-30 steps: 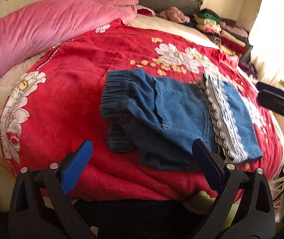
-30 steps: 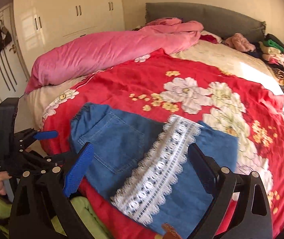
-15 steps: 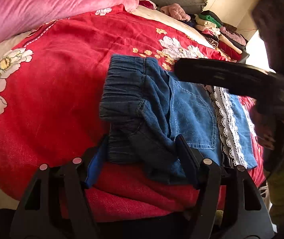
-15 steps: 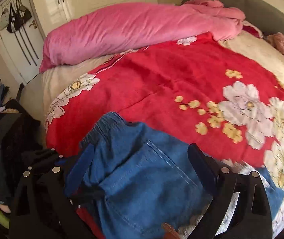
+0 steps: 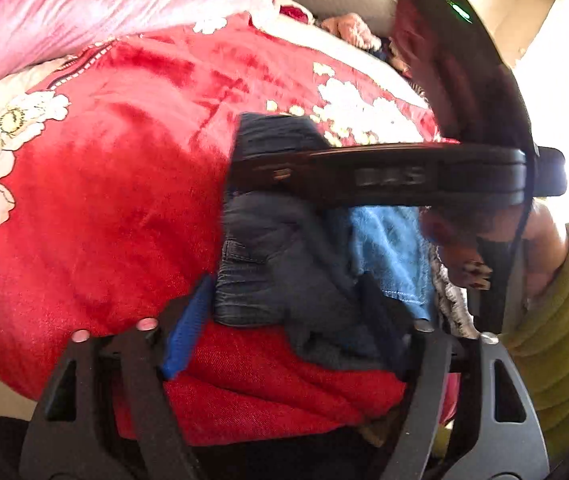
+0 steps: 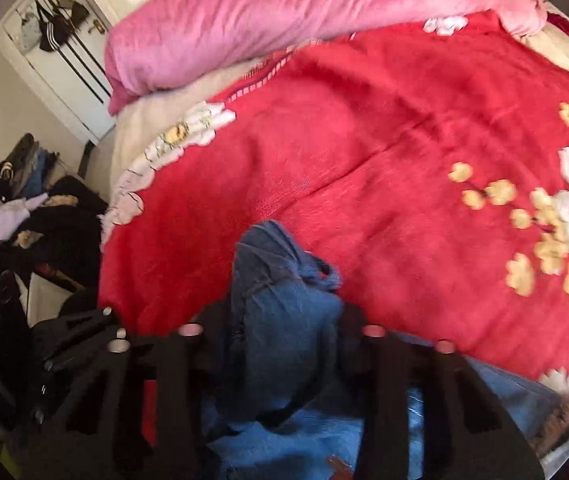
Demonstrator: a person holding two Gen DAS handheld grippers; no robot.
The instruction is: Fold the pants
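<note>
pants (image 5: pixel 284 264) bunched at near edge of the bed's red blanket (image 5: pixel 124 200) | our right claw (image 6: pixel 280 336), jaws just closing, pinches the waistband to lift it | our left claw (image 5: pixel 284 320), jaws just reopening, spread astride the denim hem, likely to grip next

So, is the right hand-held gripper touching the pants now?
Touching. The right wrist view shows the right hand-held gripper pinching bunched denim of the pants between its fingers.
</note>
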